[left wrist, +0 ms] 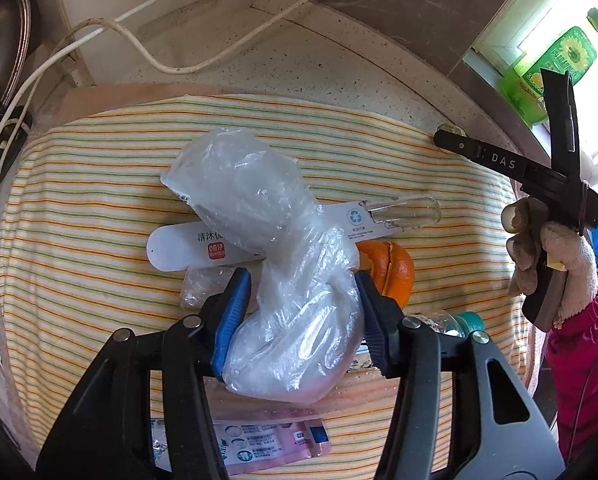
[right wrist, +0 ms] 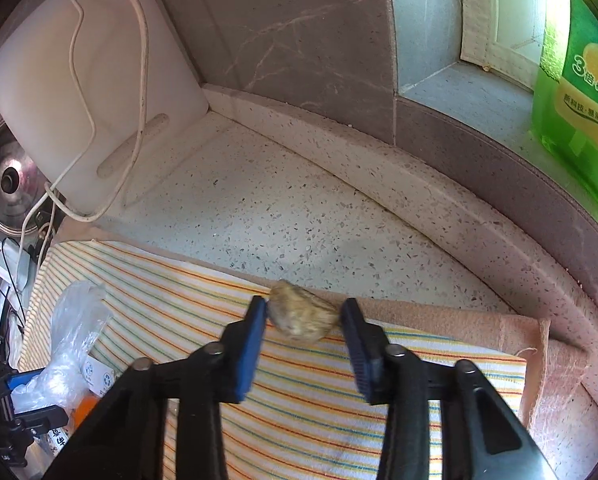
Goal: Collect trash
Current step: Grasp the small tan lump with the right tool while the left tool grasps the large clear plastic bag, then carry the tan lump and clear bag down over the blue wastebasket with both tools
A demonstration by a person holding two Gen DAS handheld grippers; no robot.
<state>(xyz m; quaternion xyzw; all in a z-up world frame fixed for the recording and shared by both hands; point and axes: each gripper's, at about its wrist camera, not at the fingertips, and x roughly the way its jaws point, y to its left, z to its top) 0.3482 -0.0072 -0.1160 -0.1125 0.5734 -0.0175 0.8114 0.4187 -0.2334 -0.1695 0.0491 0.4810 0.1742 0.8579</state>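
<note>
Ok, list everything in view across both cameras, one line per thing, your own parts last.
plastic bag: 1, clear, crumpled, between the left fingers over the cloth
toothbrush package: 1, white, flat on the cloth, under the bag
orange peel: 1, orange, right of the bag
plastic bottle: 1, clear with teal cap, by the right-hand finger
pink wrapper: 1, pink and white, near edge of the cloth
brown lump: 1, tan, far edge of the cloth, between the right fingers
striped cloth: 1, yellow striped, on the counter
counter: 1, speckled grey
cutting board: 1, white, leaning in the corner
cable: 1, white, across the board
detergent bottle: 1, green, on the sill
left gripper: fingers around the bag
right gripper: fingers open astride the lump
</note>
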